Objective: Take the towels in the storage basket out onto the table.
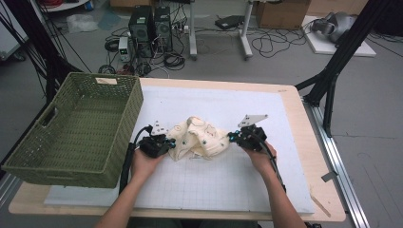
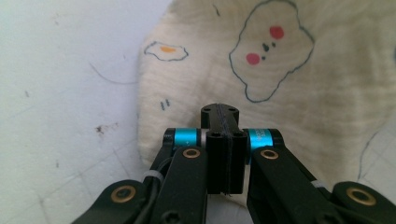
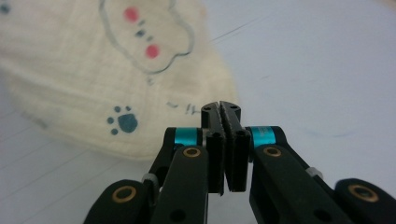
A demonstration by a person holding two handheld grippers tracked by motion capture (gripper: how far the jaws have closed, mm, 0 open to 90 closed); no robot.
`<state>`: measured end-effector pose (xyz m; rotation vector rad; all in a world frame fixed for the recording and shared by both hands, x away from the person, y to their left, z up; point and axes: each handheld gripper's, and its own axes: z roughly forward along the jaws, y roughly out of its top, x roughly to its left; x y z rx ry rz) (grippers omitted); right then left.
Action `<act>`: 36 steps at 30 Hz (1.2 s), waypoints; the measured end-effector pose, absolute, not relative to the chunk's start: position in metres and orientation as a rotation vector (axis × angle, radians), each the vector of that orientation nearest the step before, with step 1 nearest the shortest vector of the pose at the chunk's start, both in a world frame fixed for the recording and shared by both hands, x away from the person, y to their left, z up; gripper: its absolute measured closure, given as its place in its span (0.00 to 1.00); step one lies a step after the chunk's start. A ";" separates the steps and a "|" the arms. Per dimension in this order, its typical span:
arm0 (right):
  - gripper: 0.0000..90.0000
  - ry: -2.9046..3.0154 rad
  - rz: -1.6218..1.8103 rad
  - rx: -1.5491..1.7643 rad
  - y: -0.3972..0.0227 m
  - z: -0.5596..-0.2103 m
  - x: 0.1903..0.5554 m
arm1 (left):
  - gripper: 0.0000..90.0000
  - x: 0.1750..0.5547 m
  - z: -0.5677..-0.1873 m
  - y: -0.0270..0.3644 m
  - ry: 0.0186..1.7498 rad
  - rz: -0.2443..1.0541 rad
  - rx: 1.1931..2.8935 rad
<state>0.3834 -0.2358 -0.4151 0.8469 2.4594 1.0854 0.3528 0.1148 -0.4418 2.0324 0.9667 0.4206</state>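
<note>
- The cream printed cloth (image 1: 198,137) lies crumpled near the middle of the white gridded mat (image 1: 228,185), closer to the mat's left half, with the green woven basket (image 1: 71,128) standing empty at the table's left edge.
- The left gripper (image 1: 164,141) sits at the cloth's left edge; in the left gripper view its jaws are pressed together over the fabric (image 2: 280,93). Whether a fold is caught between them I cannot tell.
- The right gripper (image 1: 236,137) sits at the cloth's right edge; in the right gripper view its jaws meet just beside the hem (image 3: 140,93), seemingly on nothing or only a sliver.
- Risk: if the right side has missed, a lift would raise one end only and the cloth would hang and drag across the mat.
- Risk: a thin pinch on soft fabric could slip free midway to the basket, dropping the cloth on the table's edge or over the basket's rim.
- Risk: lifting unevenly could leave the bundle bunched and catching on the basket's wall.
</note>
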 end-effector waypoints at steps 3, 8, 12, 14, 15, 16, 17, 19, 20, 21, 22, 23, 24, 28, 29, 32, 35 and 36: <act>0.99 2.377 1.042 0.894 -0.250 -0.398 0.395 | 0.99 0.354 -0.439 0.117 0.979 0.443 1.990; 0.98 2.317 1.018 0.972 -0.270 -0.392 0.416 | 0.99 0.359 -0.441 0.119 1.011 0.462 1.940; 0.85 2.334 1.032 1.018 -0.278 -0.400 0.419 | 0.99 0.363 -0.446 0.122 1.038 0.451 1.938; 0.83 2.325 1.069 0.996 -0.278 -0.398 0.412 | 0.99 0.362 -0.445 0.122 1.028 0.447 1.925; 0.82 2.323 1.089 0.971 -0.278 -0.396 0.406 | 0.99 0.361 -0.443 0.123 1.020 0.447 1.920; 0.81 2.315 1.118 0.940 -0.277 -0.393 0.400 | 0.96 0.359 -0.441 0.123 1.015 0.455 1.909; 0.80 2.309 1.143 0.915 -0.276 -0.391 0.393 | 0.92 0.358 -0.439 0.124 1.007 0.453 1.902; 0.75 2.319 1.201 0.865 -0.274 -0.386 0.378 | 0.85 0.354 -0.436 0.125 0.993 0.446 1.898; 0.72 2.343 1.233 0.852 -0.272 -0.384 0.372 | 0.82 0.353 -0.434 0.125 0.986 0.445 1.897; 0.72 2.351 1.265 0.819 -0.270 -0.383 0.365 | 0.80 0.351 -0.433 0.125 0.983 0.439 1.889; 0.71 2.343 1.282 0.772 -0.266 -0.383 0.355 | 0.78 0.349 -0.432 0.126 0.973 0.441 1.881; 0.69 2.344 1.285 0.729 -0.263 -0.383 0.348 | 0.75 0.347 -0.432 0.127 0.963 0.445 1.873; 0.66 2.372 1.302 0.713 -0.259 -0.385 0.342 | 0.74 0.345 -0.433 0.127 0.956 0.442 1.874; 0.59 2.454 1.299 0.647 -0.243 -0.399 0.326 | 0.65 0.344 -0.442 0.129 0.985 0.418 1.919; 0.59 2.471 1.292 0.636 -0.239 -0.404 0.324 | 0.64 0.345 -0.444 0.128 0.995 0.402 1.939; 0.55 2.508 1.223 0.624 -0.225 -0.419 0.323 | 0.63 0.346 -0.447 0.123 0.988 0.417 1.989; 0.58 2.530 1.183 0.635 -0.214 -0.431 0.329 | 0.72 0.347 -0.451 0.117 0.966 0.439 2.035; 0.60 2.532 1.166 0.634 -0.211 -0.434 0.331 | 0.76 0.347 -0.451 0.115 0.965 0.459 2.041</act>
